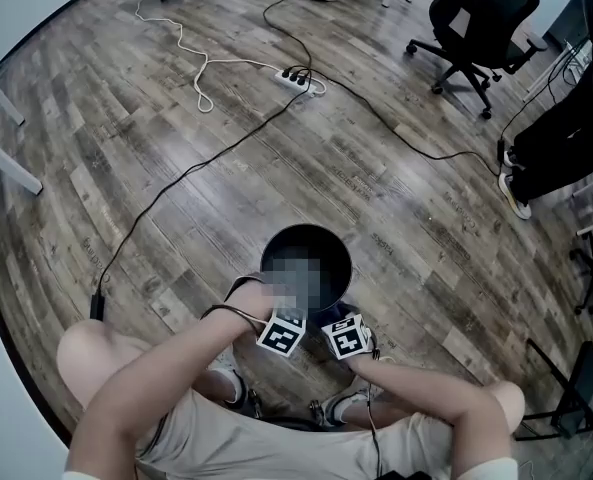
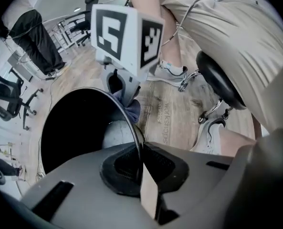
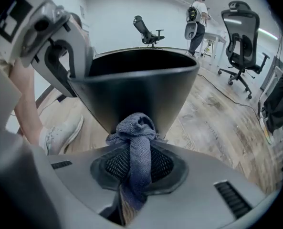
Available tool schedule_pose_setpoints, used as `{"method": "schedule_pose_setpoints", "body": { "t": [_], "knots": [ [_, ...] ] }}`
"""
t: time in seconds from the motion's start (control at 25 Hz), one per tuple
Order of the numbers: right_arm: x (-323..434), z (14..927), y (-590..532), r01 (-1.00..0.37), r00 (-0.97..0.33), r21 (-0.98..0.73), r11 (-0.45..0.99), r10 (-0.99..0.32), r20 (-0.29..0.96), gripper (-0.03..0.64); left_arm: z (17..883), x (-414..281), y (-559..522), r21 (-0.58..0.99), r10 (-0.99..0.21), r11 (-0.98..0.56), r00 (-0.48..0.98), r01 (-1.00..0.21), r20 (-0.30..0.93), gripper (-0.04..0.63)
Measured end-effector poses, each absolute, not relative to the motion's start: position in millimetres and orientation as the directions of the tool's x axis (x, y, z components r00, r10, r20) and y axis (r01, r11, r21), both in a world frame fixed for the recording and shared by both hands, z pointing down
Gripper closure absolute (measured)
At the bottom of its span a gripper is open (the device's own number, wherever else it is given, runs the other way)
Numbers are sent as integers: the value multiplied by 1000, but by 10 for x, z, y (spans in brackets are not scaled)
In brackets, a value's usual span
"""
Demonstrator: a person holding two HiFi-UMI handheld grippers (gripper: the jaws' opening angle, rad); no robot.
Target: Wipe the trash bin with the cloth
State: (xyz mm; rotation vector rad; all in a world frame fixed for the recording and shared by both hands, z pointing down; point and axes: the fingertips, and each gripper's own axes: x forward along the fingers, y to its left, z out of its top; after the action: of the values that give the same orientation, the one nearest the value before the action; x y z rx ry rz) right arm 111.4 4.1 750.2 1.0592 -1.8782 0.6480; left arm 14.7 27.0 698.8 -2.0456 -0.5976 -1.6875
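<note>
1. Two tools meet at the black trash bin (image 1: 321, 236), which stands upright on the wood floor (image 1: 176, 128) just in front of the person's shoes.
2. Left tool (image 2: 141, 165): pointing down over the bin, jaws pinched together on the thin near rim, one pad inside and one outside.
3. Right tool (image 3: 133, 168): jaws clamped on a blue-grey cloth (image 3: 137, 128), which bunches up past the tips.
4. That bunch sits against the bin's outer wall below the rim, near the left tool.

The black bin (image 1: 306, 234) is standing upright, lower centre of the frame; the bunched grey-blue cloth (image 3: 137, 142) is touching its outer wall.
</note>
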Motion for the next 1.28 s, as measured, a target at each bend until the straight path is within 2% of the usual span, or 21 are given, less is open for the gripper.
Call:
{"method": "schedule_pose_setpoints", "body": {
  "t": [0.28, 0.44, 0.56, 0.68, 0.84, 1.0, 1.04, 1.12, 1.16, 1.28],
  "knots": [
    [1212, 8193, -161, -868, -218, 44, 495, -460, 861, 540, 7000, 222, 207, -59, 41, -864, 186, 500, 982, 571],
    [1203, 8590, -144, -880, -243, -27, 474, -400, 884, 540, 6986, 238, 241, -41, 51, -883, 183, 468, 982, 572],
    [1288, 8814, -75, -920, -260, -113, 375, -369, 893, 540, 7012, 304, 292, -47, 41, -895, 186, 443, 982, 572],
    [1325, 8842, -106, -928, -277, -154, 340, -351, 894, 540, 7014, 324, 263, -67, 16, -907, 192, 416, 981, 571],
    [1284, 8805, 42, -920, -283, -192, 343, -240, 929, 540, 7030, 331, 274, -65, 7, -917, 180, 394, 984, 571],
    [1435, 8482, 109, -919, -244, -151, 364, -223, 944, 540, 6973, 377, 281, -4, 75, -930, 202, 366, 976, 571],
    [1434, 8360, 104, -917, -255, -158, 366, -234, 938, 540, 6941, 376, 290, 21, 105, -932, 214, 362, 971, 563],
    [1415, 8105, 117, -912, -287, -186, 366, -245, 926, 540, 6895, 328, 288, 62, 149, -927, 211, 369, 966, 475],
    [1413, 7965, 125, -909, -299, -195, 368, -249, 921, 540, 6885, 279, 279, 74, 162, -919, 198, 386, 967, 451],
    [1416, 7494, 119, -902, -330, -217, 374, -273, 904, 540, 6916, 97, 231, 71, 153, -880, 138, 470, 979, 431]
  ]
}}
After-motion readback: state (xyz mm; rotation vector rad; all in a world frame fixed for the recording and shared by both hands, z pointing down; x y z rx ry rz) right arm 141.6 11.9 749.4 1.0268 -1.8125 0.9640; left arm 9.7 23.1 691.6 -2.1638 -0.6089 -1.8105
